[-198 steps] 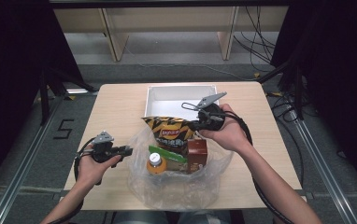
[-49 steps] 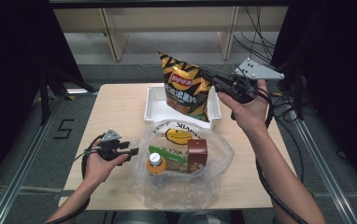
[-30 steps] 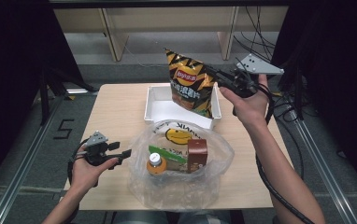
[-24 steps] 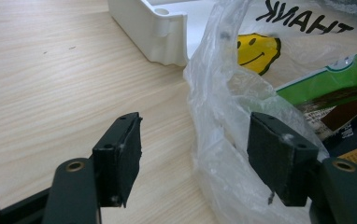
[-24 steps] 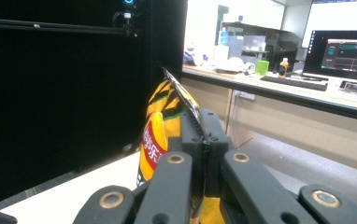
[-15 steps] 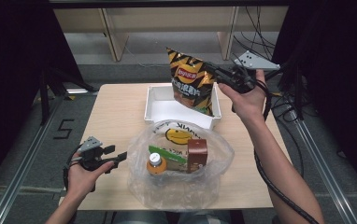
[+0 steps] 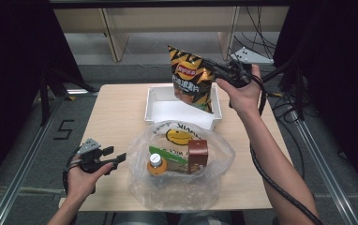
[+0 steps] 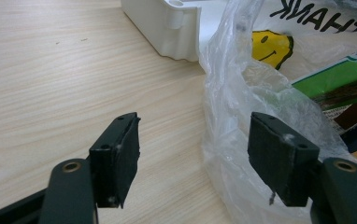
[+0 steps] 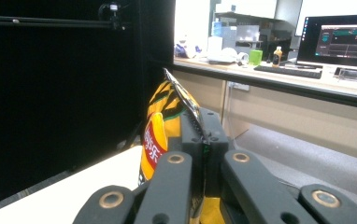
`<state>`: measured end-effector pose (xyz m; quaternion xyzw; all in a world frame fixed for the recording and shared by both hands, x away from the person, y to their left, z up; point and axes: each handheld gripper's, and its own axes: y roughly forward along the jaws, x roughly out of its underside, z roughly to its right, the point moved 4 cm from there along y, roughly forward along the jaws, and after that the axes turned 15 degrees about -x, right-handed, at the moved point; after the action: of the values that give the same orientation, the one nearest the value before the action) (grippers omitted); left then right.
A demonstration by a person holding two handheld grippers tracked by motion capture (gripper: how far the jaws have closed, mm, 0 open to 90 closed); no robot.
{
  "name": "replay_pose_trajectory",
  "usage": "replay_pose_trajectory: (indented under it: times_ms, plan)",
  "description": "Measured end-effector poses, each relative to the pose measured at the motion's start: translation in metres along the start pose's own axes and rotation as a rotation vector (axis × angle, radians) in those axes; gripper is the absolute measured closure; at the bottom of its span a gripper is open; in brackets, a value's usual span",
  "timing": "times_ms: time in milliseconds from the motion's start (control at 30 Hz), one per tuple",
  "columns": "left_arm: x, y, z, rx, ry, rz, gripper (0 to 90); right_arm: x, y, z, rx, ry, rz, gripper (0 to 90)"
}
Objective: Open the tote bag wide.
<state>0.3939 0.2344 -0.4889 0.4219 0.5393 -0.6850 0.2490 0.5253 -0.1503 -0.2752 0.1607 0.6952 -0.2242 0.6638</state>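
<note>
The right claw [image 7: 213, 66] is gripping the top edge of the orange-and-black foil crisp bag [image 7: 192, 79], which is hanging above the white rectangular plastic tray [image 7: 153, 101]; lowering it in is, I judge, remaining; the left claw [image 8: 193, 156], released, is waiting beside the clear plastic carrier bag [image 7: 179, 190] on the table [image 7: 116, 112], its pads bare in the left gripper view; the high view is showing a bottle and cartons left inside.

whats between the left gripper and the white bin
In the high view, bare tabletop separates the left gripper from the white bin; the plastic bag sits just beside that stretch.
</note>
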Motion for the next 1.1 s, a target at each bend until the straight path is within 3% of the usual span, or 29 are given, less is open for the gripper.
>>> replay_pose_trajectory:
  times_ms: [333,367,467,567,600,700,933,1100]
  plan:
    - [0.006,0.004,-0.003,-0.019,0.000,-0.009,33.7,0.008,0.013,0.014,0.021,0.033,-0.014,90.0]
    - [0.006,0.003,-0.003,-0.019,0.003,-0.008,33.7,0.008,0.014,0.017,0.021,0.011,-0.012,90.0]
    - [0.005,0.002,-0.003,-0.023,0.003,-0.002,33.6,0.009,0.018,0.020,0.023,0.017,-0.021,90.0]
    - [0.006,0.001,-0.003,-0.032,-0.006,-0.003,33.5,0.009,0.021,0.022,0.029,0.029,-0.027,90.0]
    - [0.006,0.000,-0.003,-0.031,0.002,-0.001,33.5,0.010,0.023,0.022,0.030,0.053,-0.033,90.0]
    - [0.007,0.000,-0.004,-0.033,-0.006,-0.002,33.6,0.011,0.026,0.026,0.035,0.040,-0.030,90.0]
    - [0.006,-0.002,-0.004,-0.038,-0.001,0.005,33.6,0.017,0.030,0.032,0.043,0.078,-0.038,90.0]
    - [0.005,-0.003,-0.005,-0.038,-0.003,0.011,33.5,0.020,0.033,0.037,0.050,0.080,-0.045,90.0]
